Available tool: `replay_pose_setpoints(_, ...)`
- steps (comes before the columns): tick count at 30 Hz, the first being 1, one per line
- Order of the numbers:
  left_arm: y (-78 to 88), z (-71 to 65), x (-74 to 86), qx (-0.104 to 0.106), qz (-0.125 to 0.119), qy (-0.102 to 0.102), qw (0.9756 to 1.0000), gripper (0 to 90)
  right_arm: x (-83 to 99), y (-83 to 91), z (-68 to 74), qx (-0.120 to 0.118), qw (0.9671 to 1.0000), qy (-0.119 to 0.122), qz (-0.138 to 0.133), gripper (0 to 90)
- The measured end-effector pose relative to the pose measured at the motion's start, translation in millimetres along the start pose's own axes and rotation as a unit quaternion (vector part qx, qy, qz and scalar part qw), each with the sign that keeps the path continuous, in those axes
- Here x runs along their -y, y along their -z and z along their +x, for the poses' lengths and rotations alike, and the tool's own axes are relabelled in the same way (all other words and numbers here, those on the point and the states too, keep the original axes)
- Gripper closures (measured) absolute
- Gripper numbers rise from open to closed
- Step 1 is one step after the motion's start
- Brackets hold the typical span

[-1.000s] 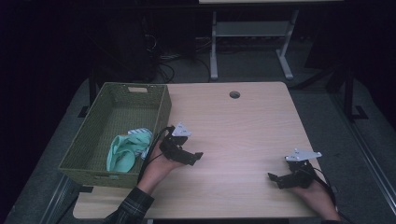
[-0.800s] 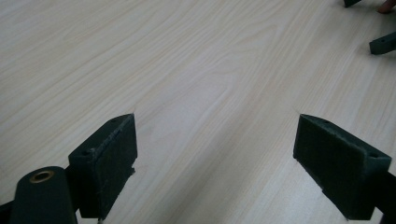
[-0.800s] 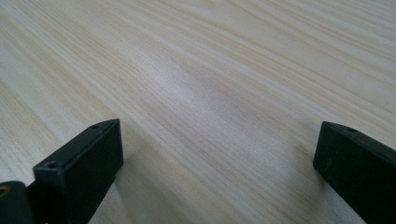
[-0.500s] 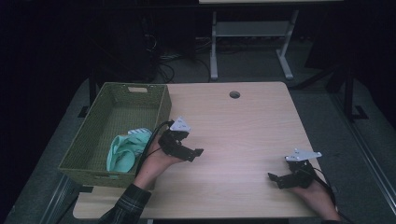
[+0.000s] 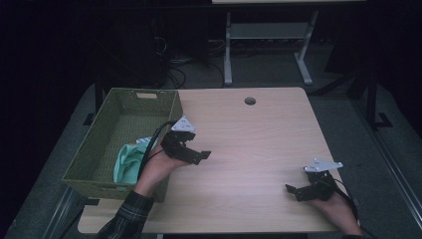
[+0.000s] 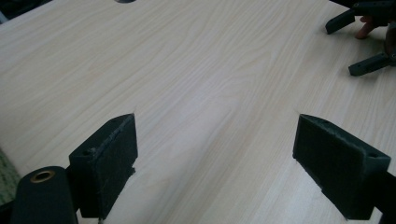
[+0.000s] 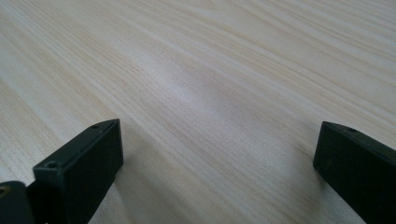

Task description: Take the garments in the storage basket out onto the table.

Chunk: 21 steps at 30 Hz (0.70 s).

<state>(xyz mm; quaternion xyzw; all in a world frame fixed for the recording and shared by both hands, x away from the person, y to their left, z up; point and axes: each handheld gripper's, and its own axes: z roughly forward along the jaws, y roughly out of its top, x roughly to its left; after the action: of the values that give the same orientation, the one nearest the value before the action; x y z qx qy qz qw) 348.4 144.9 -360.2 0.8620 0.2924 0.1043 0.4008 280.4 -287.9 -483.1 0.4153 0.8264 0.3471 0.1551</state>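
High view: left gripper (image 5: 196,152) over pale wooden table (image 5: 249,149), jaws wide apart, nothing held, just right of green woven basket (image 5: 99,149). Mint cloth (image 5: 130,158) bunched inside basket, just behind left hand (image 5: 157,169). Right gripper (image 5: 298,191) low near table's front right corner, well apart from left, jaws likewise spread and empty. Left gripper view: bare wood grain between black pads (image 6: 109,158), right gripper (image 6: 362,44) far off. Beyond table: round cable hole (image 5: 250,101), dark floor, white desk frame (image 5: 263,45).
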Motion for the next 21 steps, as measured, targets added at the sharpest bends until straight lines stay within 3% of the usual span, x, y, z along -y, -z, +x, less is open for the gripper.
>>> replay_pose_setpoints(21, 31.6, 20.2, 4.6, -0.007, -0.016, 0.003, 0.9998, 13.2, 0.0, 0.0, 0.0, 0.0, 1.0, 0.0, 0.0, 1.2)
